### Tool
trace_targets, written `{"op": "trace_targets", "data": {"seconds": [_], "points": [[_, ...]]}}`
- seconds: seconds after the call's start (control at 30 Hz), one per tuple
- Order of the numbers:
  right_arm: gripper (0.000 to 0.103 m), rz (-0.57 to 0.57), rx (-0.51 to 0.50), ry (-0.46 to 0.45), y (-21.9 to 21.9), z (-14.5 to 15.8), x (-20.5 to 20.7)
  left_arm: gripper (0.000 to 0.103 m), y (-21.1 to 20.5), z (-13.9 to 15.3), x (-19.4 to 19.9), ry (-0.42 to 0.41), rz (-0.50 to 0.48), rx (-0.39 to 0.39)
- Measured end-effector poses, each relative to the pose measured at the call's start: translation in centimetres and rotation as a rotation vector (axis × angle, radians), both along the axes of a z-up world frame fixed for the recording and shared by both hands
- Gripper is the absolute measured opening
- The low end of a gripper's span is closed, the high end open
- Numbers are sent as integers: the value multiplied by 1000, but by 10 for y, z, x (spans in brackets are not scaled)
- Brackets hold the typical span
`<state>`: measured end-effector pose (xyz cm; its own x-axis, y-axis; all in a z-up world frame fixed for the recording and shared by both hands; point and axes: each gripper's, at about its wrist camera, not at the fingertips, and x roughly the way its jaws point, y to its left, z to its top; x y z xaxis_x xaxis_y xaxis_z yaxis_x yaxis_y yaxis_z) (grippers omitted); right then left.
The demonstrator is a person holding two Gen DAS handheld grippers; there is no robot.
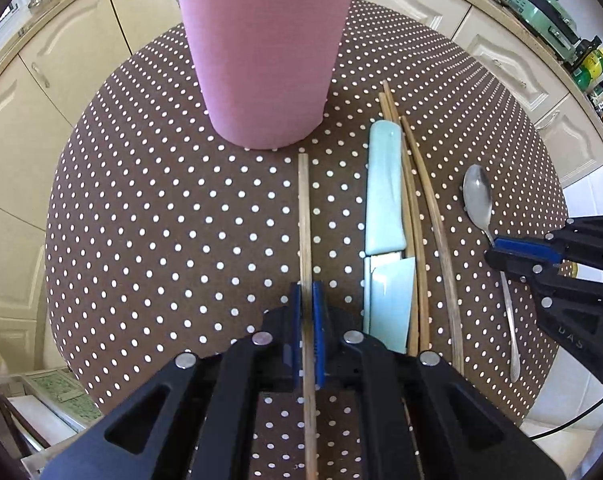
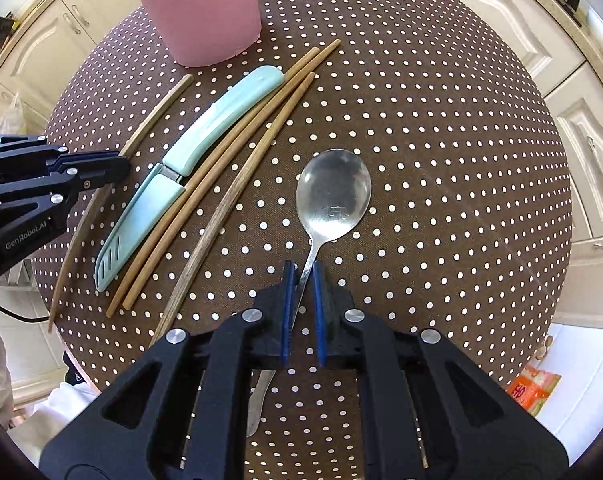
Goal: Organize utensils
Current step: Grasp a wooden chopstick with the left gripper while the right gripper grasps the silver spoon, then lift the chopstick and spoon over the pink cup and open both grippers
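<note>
My left gripper (image 1: 309, 300) is shut on a single wooden chopstick (image 1: 304, 216) that lies on the table, pointing at the pink holder (image 1: 263, 52). The holder stands at the far side with several utensils in it. My right gripper (image 2: 304, 280) is shut on the handle of a metal spoon (image 2: 333, 192), bowl facing up, on the table. A mint-green sheathed knife (image 1: 385, 216) lies between them, with three more chopsticks (image 1: 429, 200) beside it. The knife (image 2: 189, 152) and chopsticks (image 2: 229, 152) also show in the right wrist view, as does the left gripper (image 2: 117, 168).
The round table (image 1: 161, 200) has a brown cloth with white dots. Cream kitchen cabinets (image 1: 41, 92) surround it. A green appliance (image 1: 541, 8) and bottles stand on the counter at the far right. An orange packet (image 2: 529, 392) lies on the floor.
</note>
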<state>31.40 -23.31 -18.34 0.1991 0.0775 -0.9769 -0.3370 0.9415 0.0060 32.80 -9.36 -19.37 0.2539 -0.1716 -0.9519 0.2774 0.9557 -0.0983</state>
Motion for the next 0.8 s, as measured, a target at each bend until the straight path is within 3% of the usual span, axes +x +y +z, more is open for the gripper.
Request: {"op": "trace_targets", "data": {"seconds": [0.2,0.47,0.8], "points": [[4,-36,67,-78,-12,3,-14,5,11,2,-22,-63,25,-79],[4,-67,246,-167,-37,16,-36,5,28,33,-61,-250,12,-185],[4,-57,452,-408,-54,81,-68,5,38,93,-92,-546,-10,-298]]}}
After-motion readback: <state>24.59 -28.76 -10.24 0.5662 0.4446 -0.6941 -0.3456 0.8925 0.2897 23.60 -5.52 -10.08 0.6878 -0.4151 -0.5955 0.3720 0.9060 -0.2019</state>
